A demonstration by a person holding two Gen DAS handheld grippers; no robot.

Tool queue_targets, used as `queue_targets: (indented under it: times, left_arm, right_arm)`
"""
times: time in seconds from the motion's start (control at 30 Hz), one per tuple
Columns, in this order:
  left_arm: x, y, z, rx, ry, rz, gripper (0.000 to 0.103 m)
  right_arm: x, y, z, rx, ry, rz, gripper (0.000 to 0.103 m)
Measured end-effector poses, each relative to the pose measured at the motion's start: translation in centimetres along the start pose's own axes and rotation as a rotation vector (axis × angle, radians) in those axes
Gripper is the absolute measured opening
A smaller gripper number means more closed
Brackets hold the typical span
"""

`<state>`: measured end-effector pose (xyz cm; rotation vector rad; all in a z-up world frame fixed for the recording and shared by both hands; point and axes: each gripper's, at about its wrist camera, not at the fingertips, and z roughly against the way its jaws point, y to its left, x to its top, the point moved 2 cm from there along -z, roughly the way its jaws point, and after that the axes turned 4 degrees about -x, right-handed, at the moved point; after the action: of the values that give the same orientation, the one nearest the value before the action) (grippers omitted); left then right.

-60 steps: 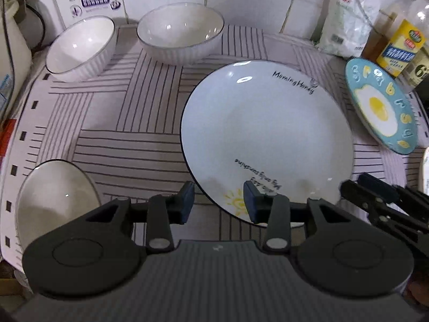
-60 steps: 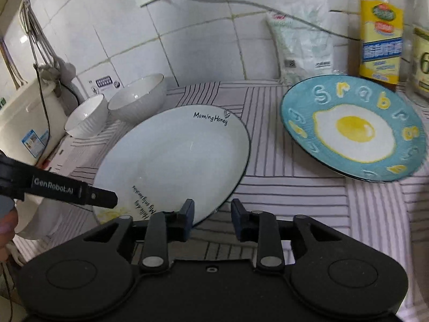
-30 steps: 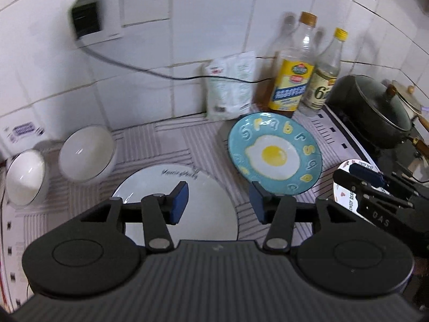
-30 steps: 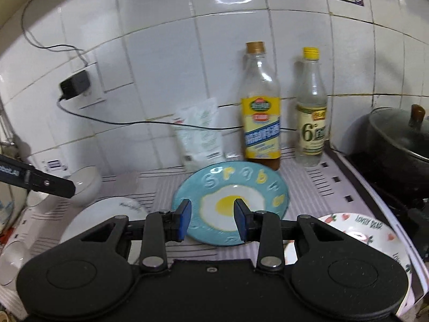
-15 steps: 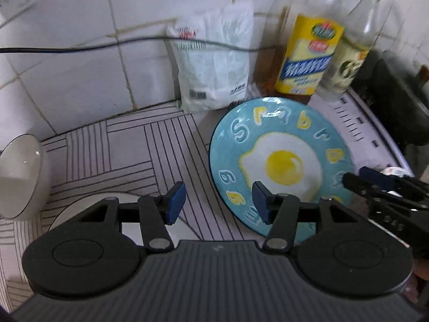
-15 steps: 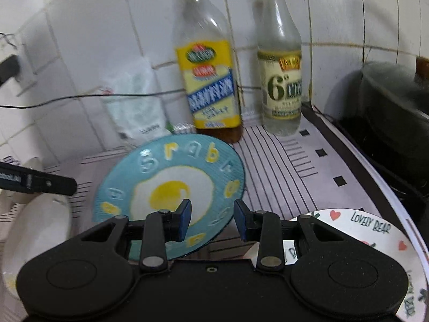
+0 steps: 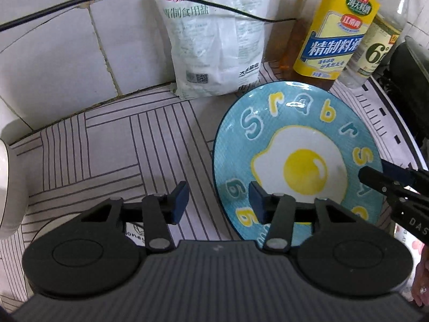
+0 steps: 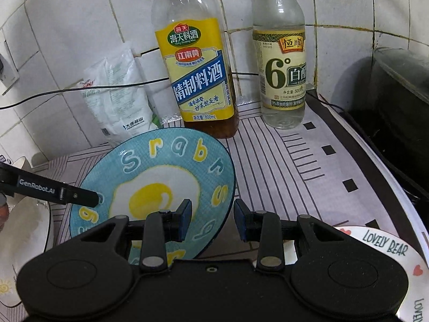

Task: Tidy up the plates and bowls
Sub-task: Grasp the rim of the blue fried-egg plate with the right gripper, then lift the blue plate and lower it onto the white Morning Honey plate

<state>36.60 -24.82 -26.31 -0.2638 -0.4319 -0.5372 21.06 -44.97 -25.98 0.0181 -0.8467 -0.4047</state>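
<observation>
Egg plate (image 7: 300, 145) — bottles (image 7: 335, 32), salt bag (image 7: 214, 40) just behind, perhaps touching

egg plate (image 8: 171, 171) before bottles (image 8: 198, 80) (bag (image 8: 118, 102) left)

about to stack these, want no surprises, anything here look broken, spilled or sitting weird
Nothing looks broken or spilled. The blue egg plate lies flat on the striped mat, and both bottles stand upright by the wall. One oddity: a black cord hangs across the front of the white bag, low enough to catch on a lifted plate.
</observation>
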Motion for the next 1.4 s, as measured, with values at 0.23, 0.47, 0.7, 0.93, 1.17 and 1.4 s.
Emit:
queue_targets:
  times: [0.23, 0.47, 0.7, 0.93, 1.17, 1.4]
  left_arm:
    - [-0.2, -0.4, -0.5, -0.053, -0.009, -0.023, 0.024]
    - [-0.2, -0.5, -0.5, -0.053, -0.015, -0.02, 0.024]
    - [-0.1, -0.3, 2.2, -0.08, -0.026, -0.038, 0.024]
    - [-2.4, 0.0, 6.5, -0.063, -0.054, -0.053, 0.024]
    - [-5.2, 0.9, 10.9, -0.038, -0.095, -0.037, 0.024]
    - [-8.6, 2.2, 14.4, -0.04, -0.121, 0.016, 0.025]
  right_arm:
    - [-0.1, -0.2, -1.3, 0.01, 0.025, -0.004, 0.026]
    - [0.2, -0.8, -1.6, 0.037, 0.093, -0.072, 0.023]
    - [0.3, -0.5, -0.5, 0.064, 0.077, -0.065, 0.022]
    - [0.3, 0.6, 2.7, 0.102, 0.045, -0.07, 0.022]
    - [-0.7, 2.4, 6.9, 0.157, 0.01, -0.066, 0.022]
    - [-1.6, 4.4, 10.7, 0.216, -0.011, -0.01, 0.022]
